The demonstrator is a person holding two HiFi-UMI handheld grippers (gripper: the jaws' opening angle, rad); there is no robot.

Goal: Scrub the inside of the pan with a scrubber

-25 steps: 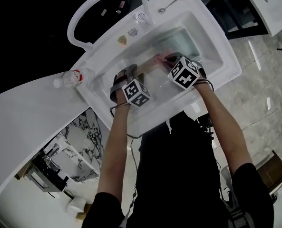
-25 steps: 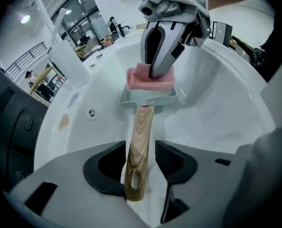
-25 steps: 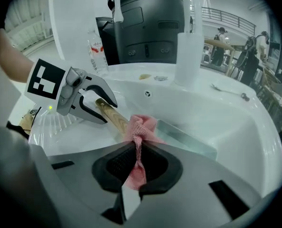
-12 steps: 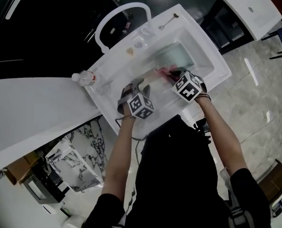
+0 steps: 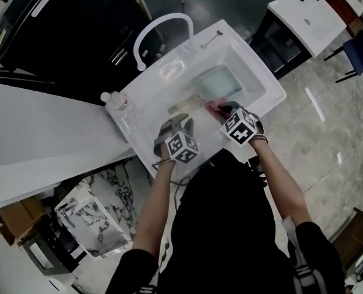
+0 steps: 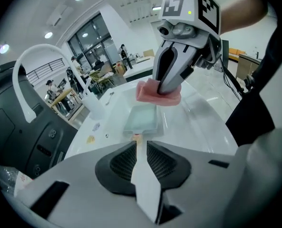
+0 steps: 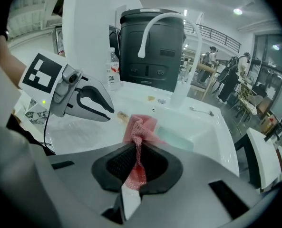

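Right gripper view, right gripper (image 7: 139,150) clamping pink scrubber (image 7: 141,127), left gripper (image 7: 111,115) fingers closing, empty.

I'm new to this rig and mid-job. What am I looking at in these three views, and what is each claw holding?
No robot here: a person carries two hand-held two-jaw grippers. The head view looks down from the person's head; the other two cameras ride on the grippers and look along their jaws. Below is a white sink with a curved tap, a spoon on its rim and a bottle beside it. A pale green pan with a wooden handle lies in the basin. The right gripper is shut on a pink mesh scrubber near the pan. The left gripper is closing its jaws, the handle just ahead of their tips, not gripped.
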